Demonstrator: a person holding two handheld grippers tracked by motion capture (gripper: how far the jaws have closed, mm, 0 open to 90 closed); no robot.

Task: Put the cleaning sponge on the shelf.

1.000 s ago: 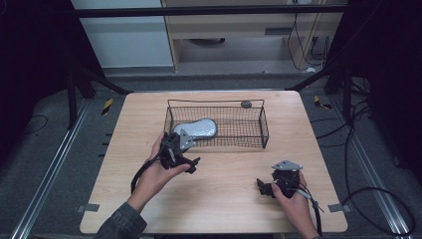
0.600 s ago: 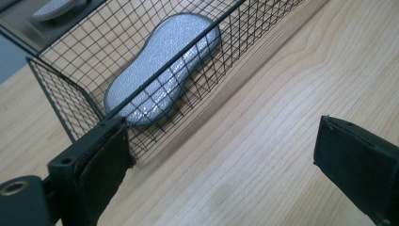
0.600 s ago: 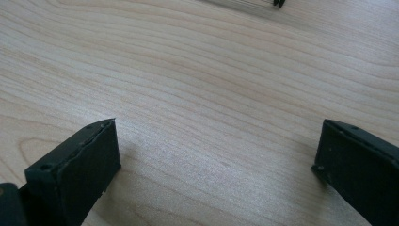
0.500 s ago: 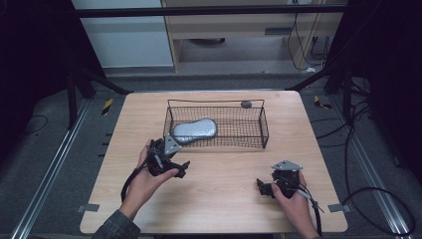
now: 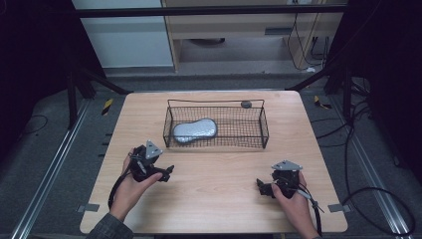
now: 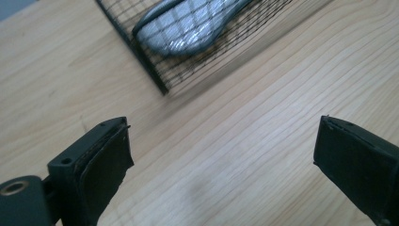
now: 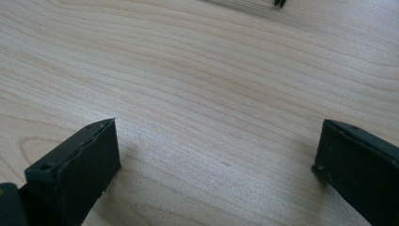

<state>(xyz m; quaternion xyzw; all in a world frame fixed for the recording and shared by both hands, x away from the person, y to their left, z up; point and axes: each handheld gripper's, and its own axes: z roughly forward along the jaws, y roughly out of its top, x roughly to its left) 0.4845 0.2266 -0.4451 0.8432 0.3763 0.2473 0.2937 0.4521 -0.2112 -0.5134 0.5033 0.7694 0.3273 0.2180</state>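
A black wire basket (image 5: 263, 130) stands on the wooden table (image 5: 214, 199) and holds a flat grey padded object (image 5: 194, 130) in its left half. The same grey object (image 6: 188, 26) lies behind the basket's mesh (image 6: 141, 59) in the left gripper view. My left gripper (image 5: 166, 174) rests low over the table in front of the basket's left corner, jaws wide apart, nothing between them. At the front right, my right gripper (image 5: 261, 186) is held over bare wood, also open and empty. Both pairs of jaws (image 6: 221, 165) (image 7: 216, 174) frame plain table surface.
A small dark round object (image 5: 246, 104) sits on the table just behind the basket's back right rim. Cables trail from both grippers toward the table's front edge. Dark frame posts and floor cables surround the table.
My left gripper has drawn back from the basket's left end toward the front left of the table. The grey object stays in the basket. My right gripper has not moved.
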